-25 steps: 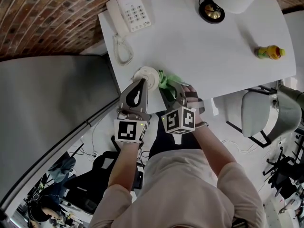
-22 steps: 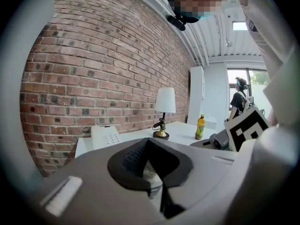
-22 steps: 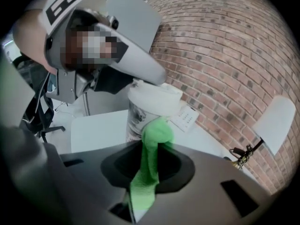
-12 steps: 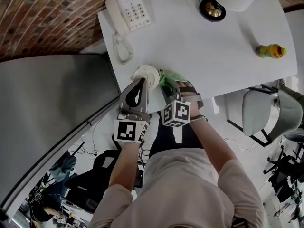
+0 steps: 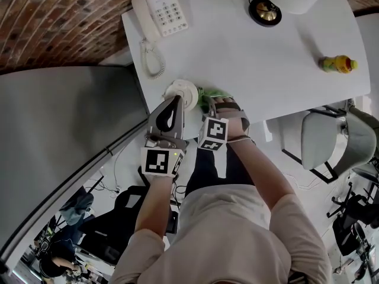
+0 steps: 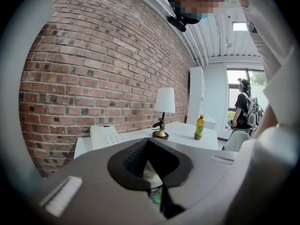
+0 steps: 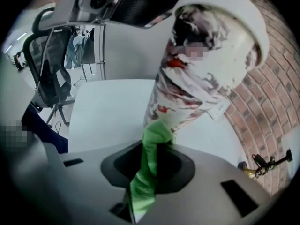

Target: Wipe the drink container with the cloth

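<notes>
The drink container is a paper cup (image 5: 182,93) with a white lid and a red and dark print (image 7: 197,74). My left gripper (image 5: 175,102) is shut on it at the near left edge of the white table (image 5: 249,58); a strip of the cup (image 6: 151,175) shows between its jaws. My right gripper (image 5: 208,105) is shut on a green cloth (image 5: 214,93). The cloth (image 7: 149,168) hangs bunched out of the jaws and touches the lower part of the cup's side.
A white desk phone (image 5: 160,12) with a coiled cord lies at the table's far left. A brass lamp base (image 5: 265,10) and white shade stand at the back. A yellow drink bottle (image 5: 337,63) lies at the right. Office chairs (image 5: 331,138) stand beyond the table's right edge.
My right gripper has turned and shifted a little to the left with the cloth, closer against the cup. The left gripper and the cup have stayed put.
</notes>
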`<state>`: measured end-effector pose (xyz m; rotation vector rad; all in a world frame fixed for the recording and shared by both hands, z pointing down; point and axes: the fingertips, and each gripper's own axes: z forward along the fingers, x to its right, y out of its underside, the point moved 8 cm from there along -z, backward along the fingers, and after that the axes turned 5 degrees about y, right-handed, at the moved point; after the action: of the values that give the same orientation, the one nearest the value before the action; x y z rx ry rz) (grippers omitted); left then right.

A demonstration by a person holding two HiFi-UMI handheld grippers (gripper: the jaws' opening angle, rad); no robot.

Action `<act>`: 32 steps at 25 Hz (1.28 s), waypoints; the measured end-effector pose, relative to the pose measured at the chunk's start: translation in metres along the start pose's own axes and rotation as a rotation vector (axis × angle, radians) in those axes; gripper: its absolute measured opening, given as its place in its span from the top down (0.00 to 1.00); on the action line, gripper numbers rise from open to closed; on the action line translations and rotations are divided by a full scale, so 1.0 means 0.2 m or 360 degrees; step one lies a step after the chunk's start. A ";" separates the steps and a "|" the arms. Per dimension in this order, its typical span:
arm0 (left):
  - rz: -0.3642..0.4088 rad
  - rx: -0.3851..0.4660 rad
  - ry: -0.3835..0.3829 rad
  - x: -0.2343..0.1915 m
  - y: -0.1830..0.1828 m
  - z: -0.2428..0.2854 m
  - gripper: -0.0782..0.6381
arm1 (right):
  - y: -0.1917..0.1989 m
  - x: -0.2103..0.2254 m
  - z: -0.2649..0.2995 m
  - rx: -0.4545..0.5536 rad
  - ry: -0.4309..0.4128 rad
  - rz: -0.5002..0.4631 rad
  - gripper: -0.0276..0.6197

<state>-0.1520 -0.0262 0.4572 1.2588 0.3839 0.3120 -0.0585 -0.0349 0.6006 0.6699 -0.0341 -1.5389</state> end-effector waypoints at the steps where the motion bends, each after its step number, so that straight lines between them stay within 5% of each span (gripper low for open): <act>1: -0.0004 0.0000 0.0001 0.00 0.00 0.00 0.88 | 0.00 -0.01 0.01 -0.0015 -0.0001 -0.0011 0.86; 8: -0.0012 0.0002 0.0000 -0.02 0.01 -0.01 0.88 | -0.01 -0.03 0.02 -0.0035 0.0043 -0.0020 0.86; 22: -0.0033 0.0031 0.0051 -0.03 0.01 -0.01 0.88 | -0.05 0.13 -0.52 0.0215 0.0443 0.0613 0.86; 32: -0.0008 0.0023 0.0078 -0.02 0.01 -0.01 0.88 | -0.22 0.08 -0.49 0.0216 0.0438 0.0633 0.86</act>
<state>-0.1565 -0.0266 0.4590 1.2658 0.4321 0.3366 -0.0546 -0.0081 0.4959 0.9189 -0.0608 -1.0608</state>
